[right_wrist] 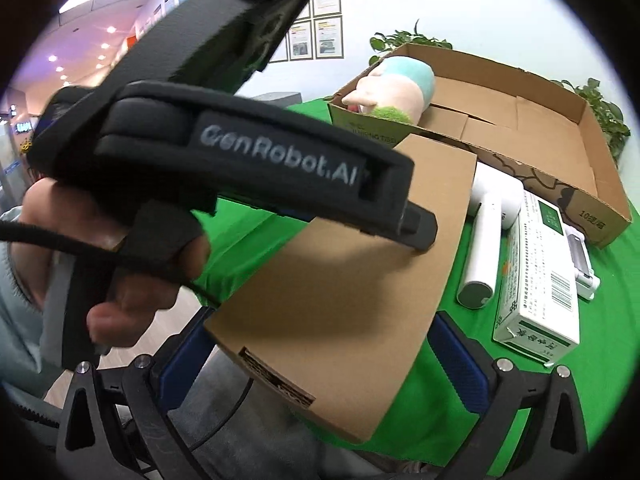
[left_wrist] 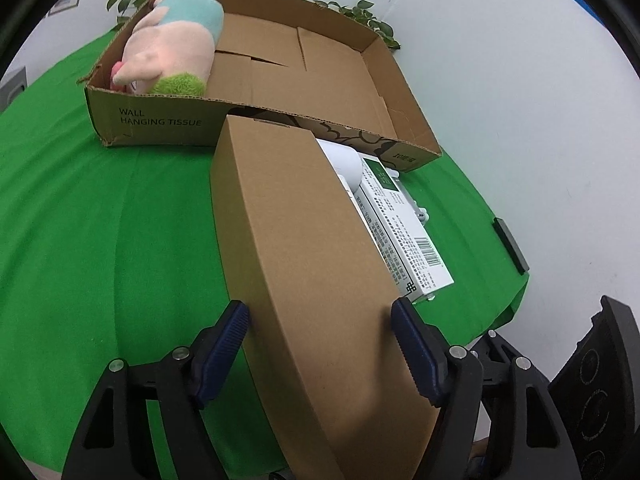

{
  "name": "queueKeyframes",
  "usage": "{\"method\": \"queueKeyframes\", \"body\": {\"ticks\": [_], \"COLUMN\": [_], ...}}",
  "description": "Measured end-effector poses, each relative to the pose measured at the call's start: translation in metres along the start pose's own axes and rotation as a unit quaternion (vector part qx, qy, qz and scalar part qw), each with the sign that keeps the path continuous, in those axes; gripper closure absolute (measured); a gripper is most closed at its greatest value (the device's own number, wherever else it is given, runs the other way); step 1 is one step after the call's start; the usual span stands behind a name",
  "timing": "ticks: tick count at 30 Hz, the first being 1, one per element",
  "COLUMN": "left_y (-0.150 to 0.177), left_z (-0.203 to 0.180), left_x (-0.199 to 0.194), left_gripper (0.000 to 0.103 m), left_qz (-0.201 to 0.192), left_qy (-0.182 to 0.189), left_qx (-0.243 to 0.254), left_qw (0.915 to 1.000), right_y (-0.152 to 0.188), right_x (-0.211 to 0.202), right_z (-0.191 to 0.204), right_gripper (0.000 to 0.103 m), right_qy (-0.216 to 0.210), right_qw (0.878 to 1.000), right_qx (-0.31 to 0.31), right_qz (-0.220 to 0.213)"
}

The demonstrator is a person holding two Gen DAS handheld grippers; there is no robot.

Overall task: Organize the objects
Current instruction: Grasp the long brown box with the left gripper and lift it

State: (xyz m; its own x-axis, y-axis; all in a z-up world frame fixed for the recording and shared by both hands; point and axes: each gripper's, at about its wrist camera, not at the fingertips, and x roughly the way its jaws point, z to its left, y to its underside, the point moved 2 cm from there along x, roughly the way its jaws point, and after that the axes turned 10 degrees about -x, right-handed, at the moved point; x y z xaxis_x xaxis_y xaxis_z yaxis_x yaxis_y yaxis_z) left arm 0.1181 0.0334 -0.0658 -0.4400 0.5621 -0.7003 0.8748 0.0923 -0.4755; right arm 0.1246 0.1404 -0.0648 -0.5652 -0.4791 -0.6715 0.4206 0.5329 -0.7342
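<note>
A long flat brown carton (left_wrist: 304, 248) lies on the green table, reaching toward a big open cardboard tray (left_wrist: 160, 122). My left gripper (left_wrist: 320, 324) is shut on the carton's near end, a blue pad on each side. In the right wrist view the same carton (right_wrist: 352, 264) sits between the fingers of my right gripper (right_wrist: 320, 344); the fingers look spread to its width, and contact is unclear. The left gripper's body (right_wrist: 240, 152) and the person's hand fill the left of that view. A pink plush toy (left_wrist: 168, 52) lies in the tray's far left corner.
A white cylinder-shaped device (right_wrist: 484, 240) and a white and green printed box (right_wrist: 536, 280) lie right of the carton, with a small white gadget (right_wrist: 582, 264) beyond. Potted plants (left_wrist: 360, 16) stand behind the tray. The table's right edge (left_wrist: 516, 300) is close.
</note>
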Motion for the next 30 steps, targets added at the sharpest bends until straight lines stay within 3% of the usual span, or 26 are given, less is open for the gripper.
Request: {"method": "queueKeyframes", "body": {"ticks": [7, 16, 21, 30], "left_y": [0.012, 0.005, -0.017, -0.085], "left_z": [-0.004, -0.026, -0.051, -0.107], "left_x": [-0.021, -0.063, -0.083, -0.119], "left_gripper": [0.035, 0.035, 0.035, 0.035], "left_qz": [-0.025, -0.079, -0.114, -0.179], "left_qy": [-0.017, -0.024, -0.022, -0.008], "left_qx": [0.007, 0.037, 0.073, 0.14], "left_qw": [0.9995, 0.9959, 0.9905, 0.9739], "right_y": [-0.003, -0.017, -0.038, -0.098], "right_x": [0.0, -0.027, -0.043, -0.066], "right_z": [0.006, 0.014, 0.006, -0.033], "right_gripper": [0.001, 0.001, 0.001, 0.001], "right_qy": [0.006, 0.026, 0.047, 0.105], "right_qw": [1.0, 0.997, 0.992, 0.975], "right_qx": [-0.018, -0.037, -0.053, -0.081], "right_qz": [-0.01, -0.068, -0.108, -0.179]}}
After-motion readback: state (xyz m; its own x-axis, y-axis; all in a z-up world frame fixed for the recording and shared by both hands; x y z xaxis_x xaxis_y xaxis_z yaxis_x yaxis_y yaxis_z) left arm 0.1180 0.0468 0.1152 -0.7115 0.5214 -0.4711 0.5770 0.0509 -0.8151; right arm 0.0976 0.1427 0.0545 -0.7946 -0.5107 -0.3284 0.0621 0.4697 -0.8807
